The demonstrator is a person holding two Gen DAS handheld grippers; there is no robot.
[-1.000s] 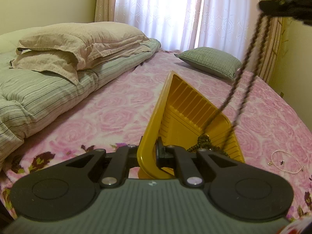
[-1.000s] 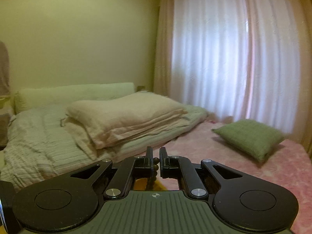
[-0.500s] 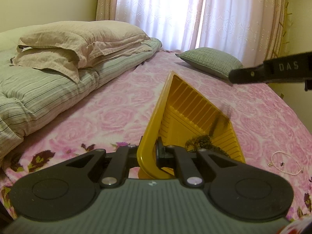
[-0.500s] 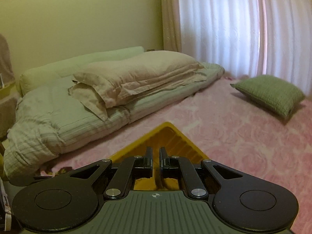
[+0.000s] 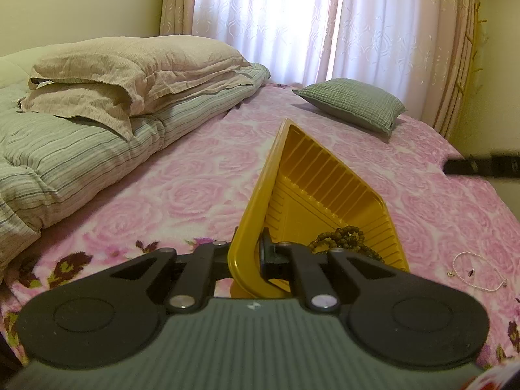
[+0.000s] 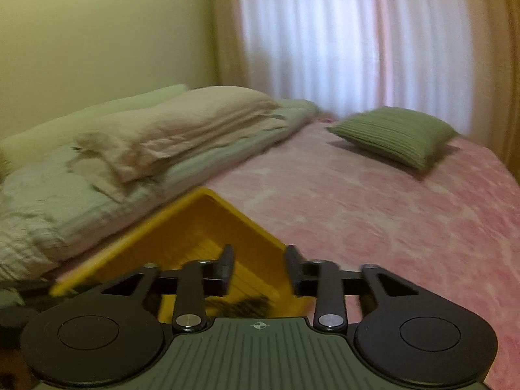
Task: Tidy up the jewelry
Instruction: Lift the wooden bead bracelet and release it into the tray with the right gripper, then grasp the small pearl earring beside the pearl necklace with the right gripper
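Dropped from the now wide-open right claw (image 6: 259, 265), the bead necklace (image 5: 343, 242) lies in the yellow tray (image 5: 328, 195) pinched by the left claw (image 5: 247, 255); tilting could spill it toward 5 o'clock.

Motion blur smears the whole right wrist view, reducing the bead necklace (image 6: 242, 305) in the yellow tray (image 6: 191, 224) to a dark streak, while the left wrist view's right edge cuts off the right gripper (image 5: 484, 167), hiding its jaws.
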